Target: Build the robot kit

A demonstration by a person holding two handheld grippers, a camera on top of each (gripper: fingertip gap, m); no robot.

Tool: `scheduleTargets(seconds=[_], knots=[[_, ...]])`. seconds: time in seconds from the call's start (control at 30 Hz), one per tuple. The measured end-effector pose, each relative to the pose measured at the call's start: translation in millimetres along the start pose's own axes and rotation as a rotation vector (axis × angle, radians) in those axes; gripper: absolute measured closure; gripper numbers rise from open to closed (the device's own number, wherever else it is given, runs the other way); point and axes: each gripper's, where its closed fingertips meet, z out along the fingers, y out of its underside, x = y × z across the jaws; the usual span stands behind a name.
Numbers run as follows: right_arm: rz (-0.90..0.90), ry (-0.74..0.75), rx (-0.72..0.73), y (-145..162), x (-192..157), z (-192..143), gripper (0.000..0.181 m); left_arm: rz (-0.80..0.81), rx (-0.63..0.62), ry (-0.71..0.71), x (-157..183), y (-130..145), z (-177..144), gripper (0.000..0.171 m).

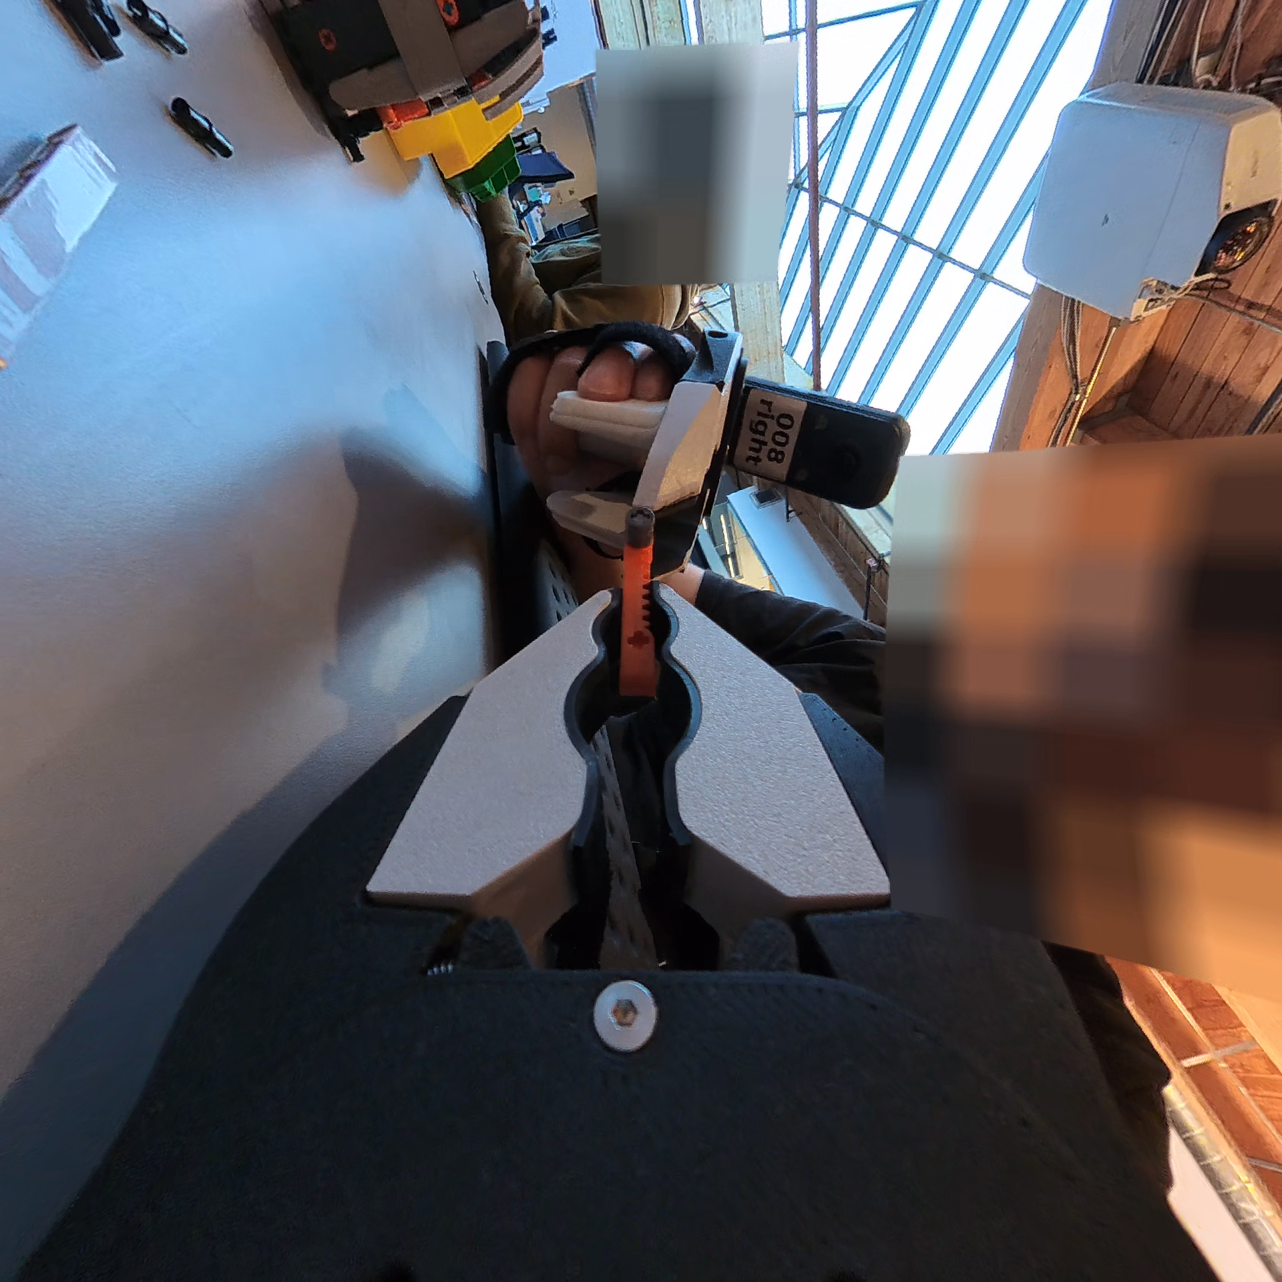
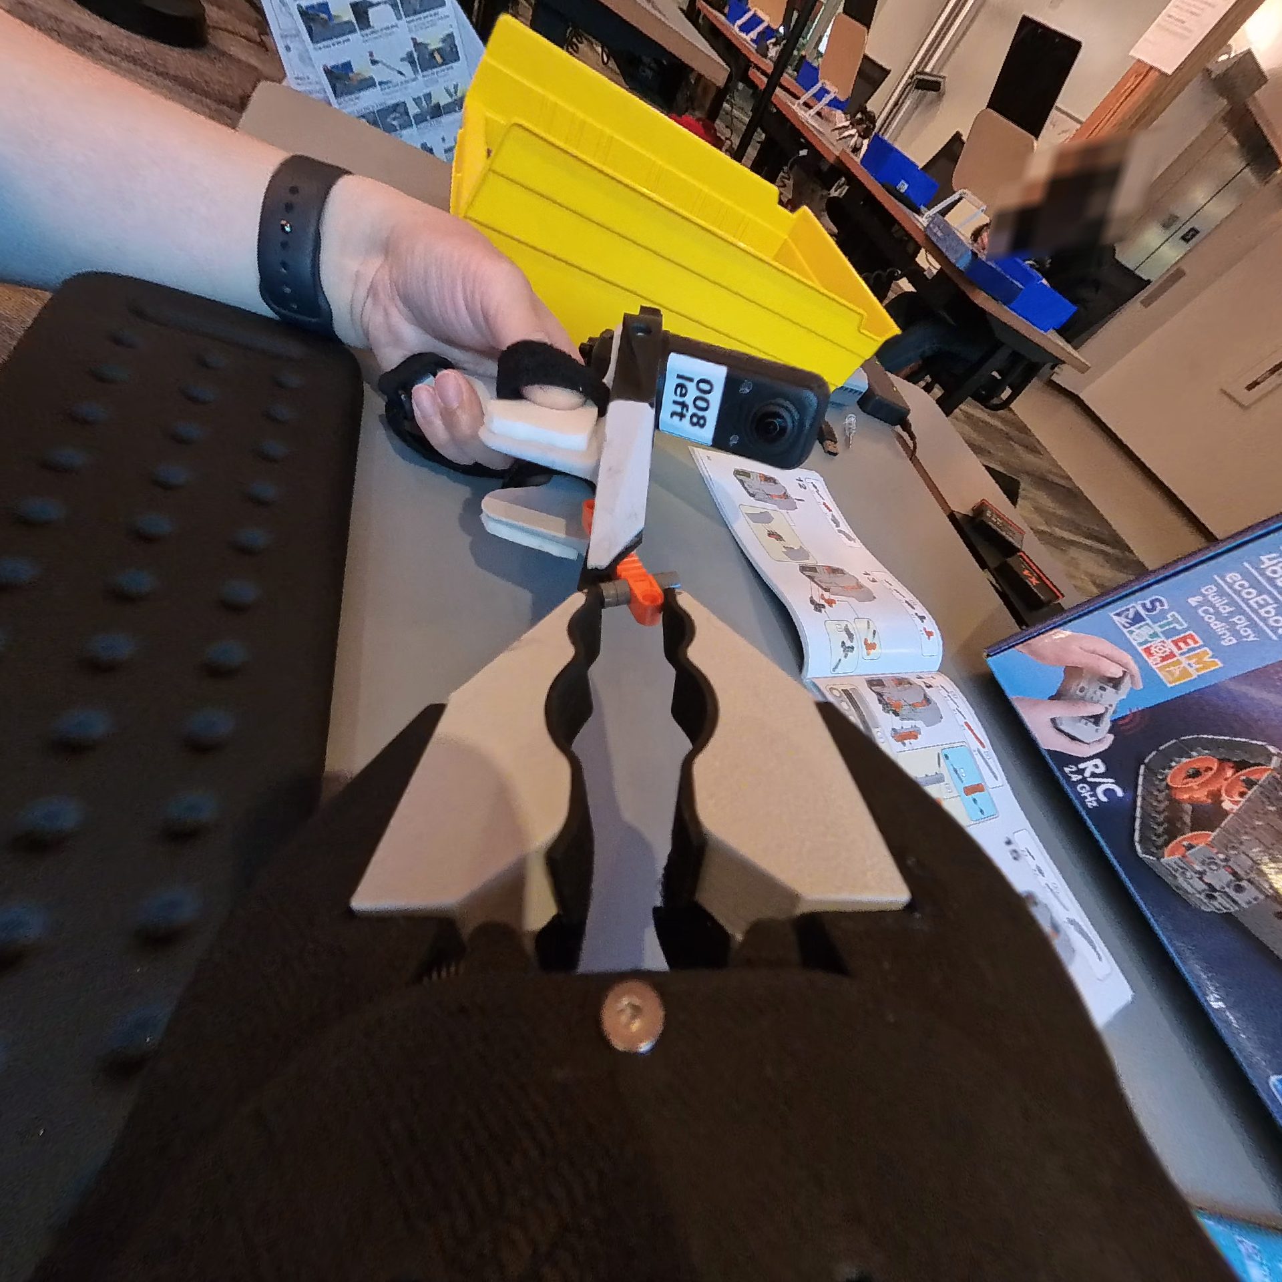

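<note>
Orange toothed piece [image 1: 637, 624] in left tongs [image 1: 635, 596]; only right view shows grey pin [image 2: 617, 592].

Landmark: open booklet [image 2: 874, 624], flat on table [image 2: 430, 624]. Bin [image 2: 645, 229] behind it. Box [image 2: 1138, 763] to its right. Studded mat [image 2: 152, 555] to its left. Both grippers meeting above table, left of booklet.

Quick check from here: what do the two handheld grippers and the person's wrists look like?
Both grippers, left and right, have beige wedge fingers with wavy black pads on black bodies, black finger loops and a labelled black camera. A dark watch band circles the left wrist.
</note>
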Motion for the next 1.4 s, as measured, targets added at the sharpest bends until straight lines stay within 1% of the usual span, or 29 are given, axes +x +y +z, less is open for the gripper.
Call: scheduleTargets(seconds=[0.1, 0.2, 0.53, 0.67, 0.8, 0.83, 0.87, 0.97, 1.0, 1.03, 1.1, 1.17, 1.27, 1.33, 1.4], knots=[[-0.016, 0.005, -0.021, 1.8, -1.4, 0.1, 0.166, 0.011, -0.009, -0.02, -2.1, 2.1, 0.5, 0.168], [0.008, -0.007, -0.018, 1.4, -2.0, -0.8, 0.167, 0.028, -0.018, -0.024, -1.7, 3.4, 1.5, 0.168], [-0.013, -0.002, -0.067, 8.8, -3.6, 1.9, 0.167, 0.028, -0.027, -0.072, -8.8, 4.9, 1.2, 0.169], [-0.009, 0.001, -0.054, 6.8, -2.5, 1.9, 0.167, 0.028, -0.022, -0.058, -6.4, 3.8, 0.7, 0.169], [-0.035, -0.051, -0.007, 7.8, -5.4, -0.7, 0.165, 0.055, -0.057, -0.073, -6.9, 6.8, 4.5, 0.169], [-0.052, -0.04, 0.004, 6.4, -3.9, -1.9, 0.152, 0.084, -0.076, -0.078, -5.9, 8.6, 5.8, 0.169], [-0.063, -0.033, 0.011, 5.6, -3.2, -3.2, 0.145, 0.114, -0.087, -0.118, -9.9, 9.4, 5.6, 0.169], [-0.113, -0.033, 0.0, 9.7, -5.9, -6.1, 0.142, 0.239, -0.105, -0.232, -17.9, 7.8, 4.8, 0.169], [-0.136, -0.032, -0.011, 11.8, -7.1, -6.6, 0.142, 0.313, -0.122, -0.319, -25.5, 6.8, 3.2, 0.169], [-0.168, -0.022, -0.023, 13.1, -7.3, -7.0, 0.142, 0.404, -0.148, -0.391, -29.4, 6.4, 2.5, 0.169], [-0.234, -0.001, -0.026, 11.7, -8.3, -7.6, 0.142, 0.635, -0.178, -0.452, -21.4, 5.6, 7.7, 0.169], [-0.291, 0.021, -0.032, 10.4, -8.4, -7.4, 0.142, 0.858, -0.193, -0.557, -19.5, 3.9, 8.4, 0.168], [-0.349, 0.041, -0.024, 7.3, -9.7, -8.0, 0.143, 1.095, -0.2, -0.661, -15.9, 2.4, 8.8, 0.168], [-0.354, 0.043, -0.017, 5.8, -10.3, -8.4, 0.143, 1.147, -0.214, -0.675, -15.5, 4.7, 10.5, 0.168], [-0.357, 0.047, -0.014, 4.9, -9.8, -8.7, 0.143, 1.116, -0.235, -0.655, -17.2, 8.4, 12.1, 0.168]])
